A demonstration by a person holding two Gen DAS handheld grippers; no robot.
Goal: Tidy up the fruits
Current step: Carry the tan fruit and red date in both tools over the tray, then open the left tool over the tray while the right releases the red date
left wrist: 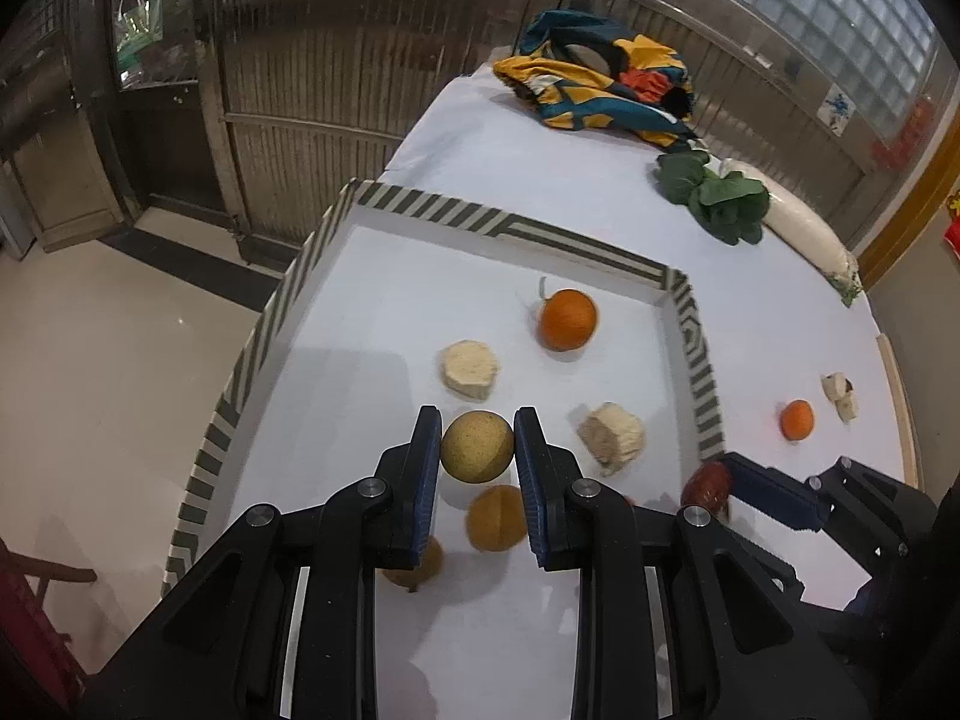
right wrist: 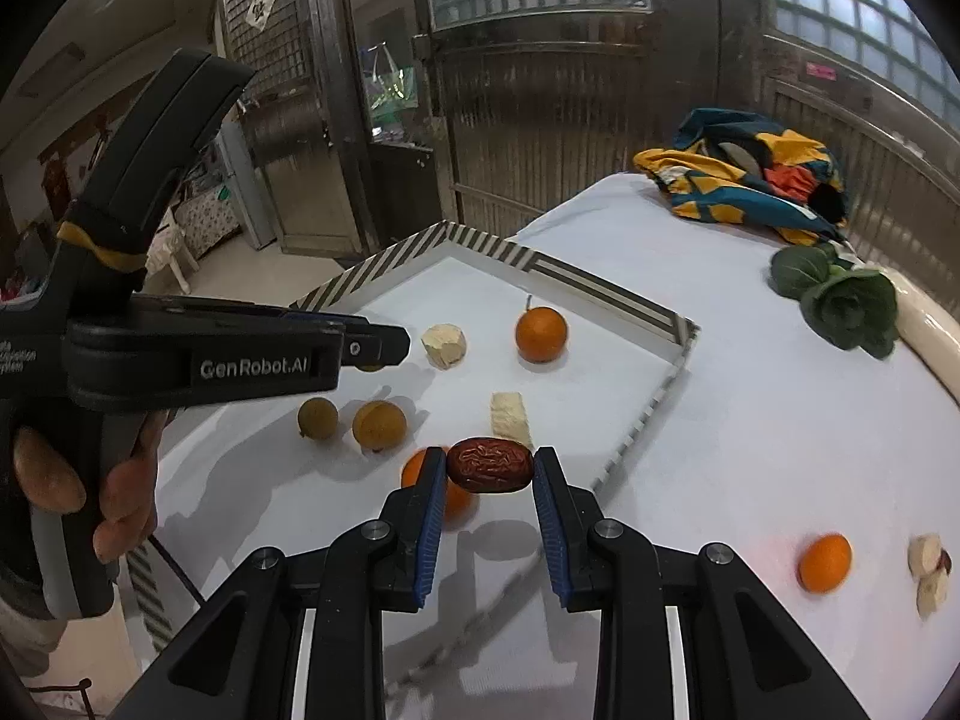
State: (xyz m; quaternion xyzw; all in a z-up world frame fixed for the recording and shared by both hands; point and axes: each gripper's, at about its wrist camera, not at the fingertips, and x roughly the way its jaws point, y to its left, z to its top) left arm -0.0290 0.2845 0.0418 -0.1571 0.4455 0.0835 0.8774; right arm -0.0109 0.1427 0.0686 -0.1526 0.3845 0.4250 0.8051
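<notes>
My left gripper [left wrist: 477, 447] is shut on a round tan fruit [left wrist: 477, 446], held above the white tray [left wrist: 336, 216] with striped rim. Inside the tray lie an orange [left wrist: 567, 320], two pale chunks [left wrist: 470, 369] [left wrist: 612, 435] and two more tan fruits [left wrist: 495, 517]. My right gripper [right wrist: 489, 471] is shut on a wrinkled red date [right wrist: 489, 464], hovering over the tray's near right corner. An orange [right wrist: 423, 468] sits partly hidden under its left finger. The left gripper [right wrist: 372, 351] shows from the side in the right wrist view, with a hand [right wrist: 120, 480] on its handle. The date [left wrist: 708, 483] also shows in the left wrist view.
Outside the tray on the white tabletop lie a small orange [right wrist: 824, 562] and pale chunks [right wrist: 927, 570] at the right. Leafy greens [right wrist: 840, 297], a white radish [left wrist: 804, 228] and a colourful cloth [right wrist: 750, 180] lie at the far end. Metal gates stand behind.
</notes>
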